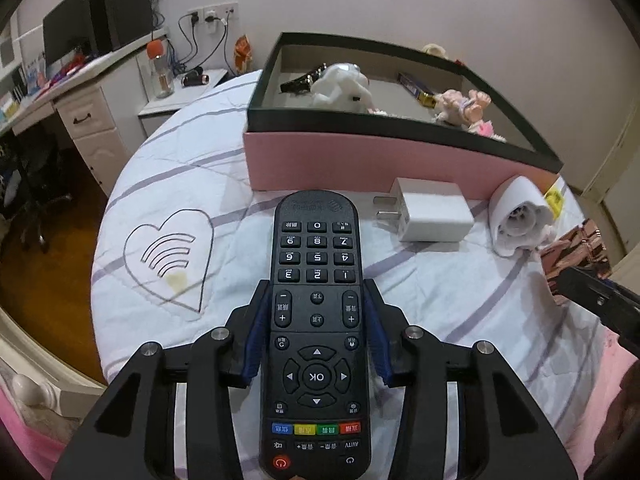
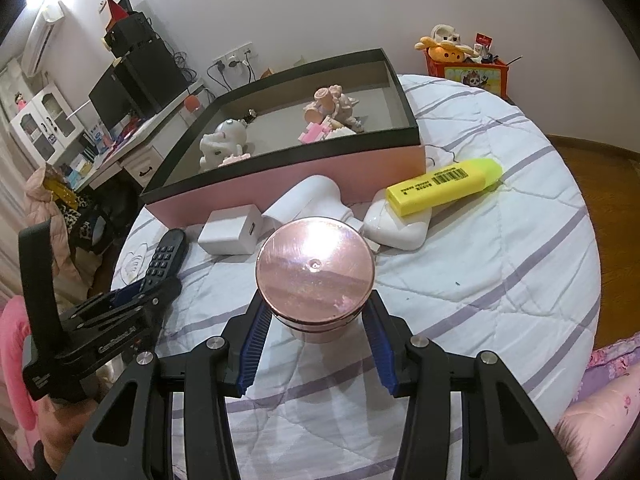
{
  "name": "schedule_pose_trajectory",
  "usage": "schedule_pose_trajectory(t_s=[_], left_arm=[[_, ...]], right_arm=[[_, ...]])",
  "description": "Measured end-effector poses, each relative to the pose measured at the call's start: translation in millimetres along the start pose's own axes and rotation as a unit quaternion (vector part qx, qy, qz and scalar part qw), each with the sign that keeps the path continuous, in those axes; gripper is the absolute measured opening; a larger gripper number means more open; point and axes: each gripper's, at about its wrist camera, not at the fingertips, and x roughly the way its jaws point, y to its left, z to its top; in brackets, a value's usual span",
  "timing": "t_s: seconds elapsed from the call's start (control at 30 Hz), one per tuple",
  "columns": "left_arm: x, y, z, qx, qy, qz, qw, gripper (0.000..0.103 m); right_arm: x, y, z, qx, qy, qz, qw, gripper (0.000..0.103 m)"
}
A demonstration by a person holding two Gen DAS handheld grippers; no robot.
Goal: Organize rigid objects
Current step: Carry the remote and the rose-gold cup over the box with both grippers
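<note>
Black remote point(image 1: 316, 320) clamped in left claw point(image 1: 317, 292), pink-lidded jar point(image 2: 315, 276) in right claw point(image 2: 316, 312).

The black remote control point(image 1: 316, 320) carries the readable marks: digit keys 0 to 9 on its upper half, "OK" in the middle of the arrow ring below them, and "AV/TV" near its bottom edge. Right of the remote, the yellow highlighter point(image 2: 444, 186) bears a barcode; its small print is unreadable.
</note>
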Motion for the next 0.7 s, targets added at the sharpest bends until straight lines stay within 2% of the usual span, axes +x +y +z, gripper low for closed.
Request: schedule_pose_trajectory(t_s=[0.17,0.33,0.53,0.7], left_arm=[[-28.0,1.8,5.4,0.001,-0.029,-0.007,0.9996,0.044],[-57.9,3.0,28.4,0.009,-0.063,-0.016,0.9979,0.044],[-67.8,-2.9,73.8,0.020,-0.091,-0.029,0.9952,0.044],[-49.4,-11.9,125.3,0.022,-0.101,-0.045,0.9936,0.044]], right_arm=[[-9.1,4.6,5.5,-0.004,-0.011,0.006,1.000,0.048],[-20.3,13.7,21.4,-0.015,-0.028,0.018,0.999,0.048],[-28.9,26.9,71.0,-0.049,-0.059,0.017,0.997,0.048],[-16.2,27.3,121.7,-0.064,-0.068,0.013,0.996,0.048]])
